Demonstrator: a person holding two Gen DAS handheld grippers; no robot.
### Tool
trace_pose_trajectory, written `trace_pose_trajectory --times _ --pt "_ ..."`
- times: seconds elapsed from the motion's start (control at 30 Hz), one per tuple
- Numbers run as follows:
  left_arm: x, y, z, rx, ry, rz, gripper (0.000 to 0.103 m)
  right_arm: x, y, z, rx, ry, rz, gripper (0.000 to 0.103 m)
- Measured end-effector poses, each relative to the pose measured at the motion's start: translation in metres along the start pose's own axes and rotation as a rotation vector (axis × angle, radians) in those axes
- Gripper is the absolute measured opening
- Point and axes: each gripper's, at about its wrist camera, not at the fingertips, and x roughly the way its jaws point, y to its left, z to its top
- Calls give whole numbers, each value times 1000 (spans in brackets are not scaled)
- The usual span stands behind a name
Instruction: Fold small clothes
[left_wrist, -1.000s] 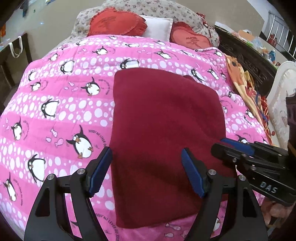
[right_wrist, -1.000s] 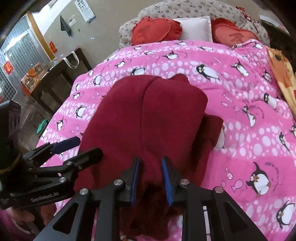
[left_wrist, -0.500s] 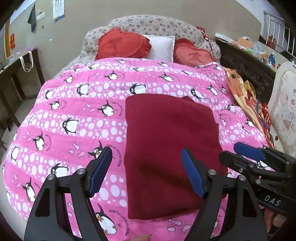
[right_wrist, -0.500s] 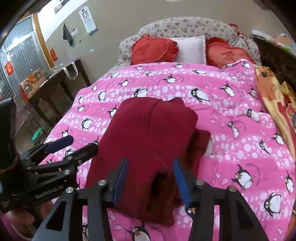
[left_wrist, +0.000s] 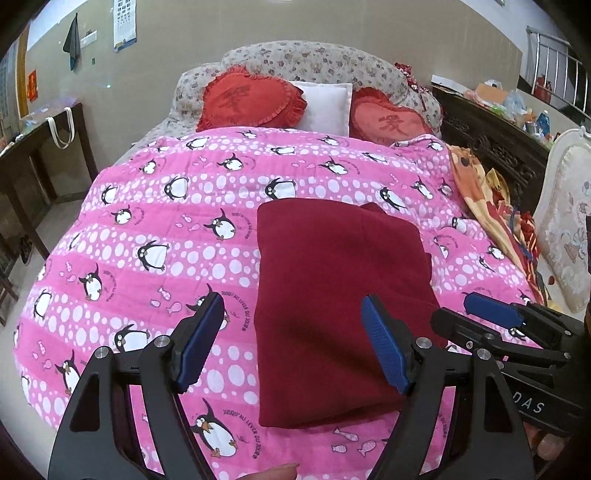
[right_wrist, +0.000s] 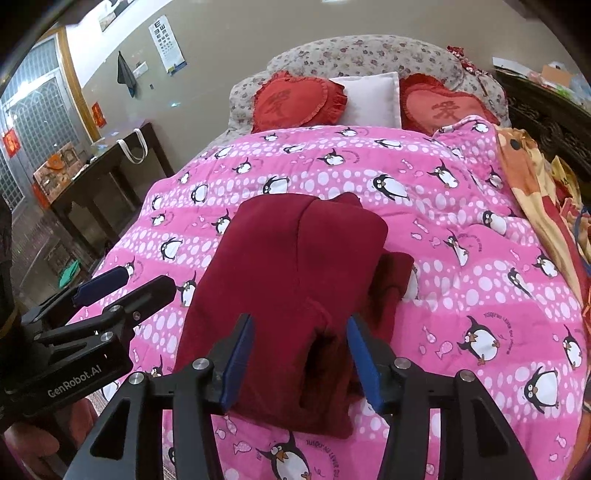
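Note:
A dark red folded garment (left_wrist: 332, 295) (right_wrist: 295, 266) lies flat on the pink penguin bedspread (left_wrist: 166, 240) (right_wrist: 461, 258), with a sleeve bunched under its right side. My left gripper (left_wrist: 293, 306) hovers open and wide above the garment's near left edge, with nothing between its blue pads. My right gripper (right_wrist: 300, 325) hangs above the near right edge. Its jaws are opening, and the cloth lies below them, untouched. Each gripper shows in the other's view: the right gripper (left_wrist: 452, 310) and the left gripper (right_wrist: 147, 278).
Two red heart cushions (left_wrist: 251, 98) and a white pillow (left_wrist: 325, 107) lie at the head of the bed. An orange patterned blanket (right_wrist: 535, 192) runs down the bed's right side. A dark wooden table (right_wrist: 96, 184) stands to the left, and a pale chair (left_wrist: 569, 221) to the right.
Both grippers have risen and drawn back from the garment. The right jaws, nearly shut over the garment's near edge before, have let it go and spread apart.

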Motion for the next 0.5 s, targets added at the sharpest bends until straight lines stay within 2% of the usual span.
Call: trace_pose_trajectory --times 0.17,0.5 --pt "0 0 0 -2 0 -1 77 -1 1 -1 -2 2 -2 56" --pt "-1 0 0 -9 9 0 77 4 4 0 -7 17 4 57"
